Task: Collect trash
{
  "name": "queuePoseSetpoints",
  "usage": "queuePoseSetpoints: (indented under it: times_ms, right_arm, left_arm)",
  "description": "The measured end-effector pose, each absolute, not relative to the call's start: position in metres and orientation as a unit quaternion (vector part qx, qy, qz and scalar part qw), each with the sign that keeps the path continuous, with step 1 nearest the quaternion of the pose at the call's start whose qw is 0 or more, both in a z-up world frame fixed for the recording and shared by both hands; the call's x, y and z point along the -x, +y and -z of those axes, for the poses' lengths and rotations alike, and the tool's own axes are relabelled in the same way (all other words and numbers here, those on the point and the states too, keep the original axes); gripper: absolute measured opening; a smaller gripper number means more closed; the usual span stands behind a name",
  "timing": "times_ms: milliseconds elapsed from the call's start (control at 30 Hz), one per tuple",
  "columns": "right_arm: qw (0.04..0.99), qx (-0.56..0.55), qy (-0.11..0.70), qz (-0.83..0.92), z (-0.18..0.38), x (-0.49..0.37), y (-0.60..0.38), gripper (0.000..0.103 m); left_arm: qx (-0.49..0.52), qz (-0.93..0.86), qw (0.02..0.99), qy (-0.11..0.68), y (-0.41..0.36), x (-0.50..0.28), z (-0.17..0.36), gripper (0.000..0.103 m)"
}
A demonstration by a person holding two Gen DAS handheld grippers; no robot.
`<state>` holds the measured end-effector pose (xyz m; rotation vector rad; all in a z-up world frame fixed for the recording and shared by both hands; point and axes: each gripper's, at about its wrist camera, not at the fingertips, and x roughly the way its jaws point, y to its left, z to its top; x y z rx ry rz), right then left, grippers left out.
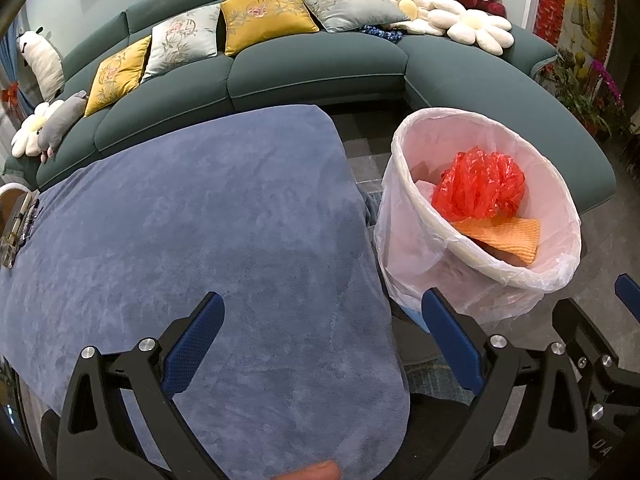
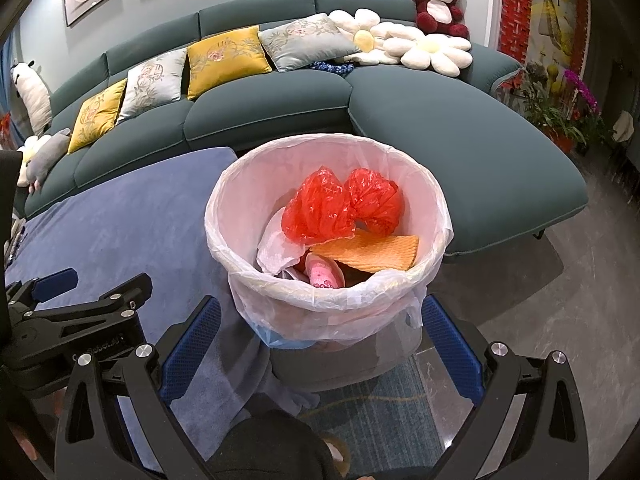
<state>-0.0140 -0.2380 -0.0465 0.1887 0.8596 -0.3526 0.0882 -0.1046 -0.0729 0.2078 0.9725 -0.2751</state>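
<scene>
A trash bin (image 2: 436, 236) lined with a clear white bag stands on the floor beside the table. It holds a crumpled red plastic bag (image 2: 340, 208), an orange cloth (image 2: 372, 256), white tissue (image 2: 276, 248) and a pink wrapper (image 2: 326, 276). The bin also shows at the right of the left wrist view (image 1: 404, 208), with the red bag (image 1: 480, 184) and orange cloth (image 1: 508, 236) inside. My right gripper (image 2: 320, 328) is open and empty, just in front of the bin. My left gripper (image 1: 320, 332) is open and empty over the blue table cloth (image 1: 192, 248).
A green sofa (image 2: 460, 120) with cushions and plush toys curves behind the table and bin. Small items lie at the table's left edge (image 1: 16, 228). Potted flowers (image 2: 572, 108) stand at the far right. The left gripper shows at the left of the right wrist view (image 2: 56, 280).
</scene>
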Motion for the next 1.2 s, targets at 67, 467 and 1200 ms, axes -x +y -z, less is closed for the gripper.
queuePoseSetpoints:
  times_ms: [67,467,1200]
  right_arm:
    - [0.890,-0.091,0.414,0.169,0.0469,0.0141,-0.2378,0.097]
    - [0.888,-0.091,0.416,0.170,0.0500,0.0158,-0.2367,0.097]
    - [0.889,-0.092,0.415,0.172,0.0507,0.0163,-0.2373,0.097]
  left_arm:
    - [-0.099,0.131,0.869,0.467,-0.1043,-0.0884,0.0738,0.095]
    - [-0.109,0.120,0.871,0.463,-0.1054,-0.0858,0.0767,0.095]
    - [-0.125,0.141,0.872,0.451,-0.1120,-0.0843,0.0746,0.095]
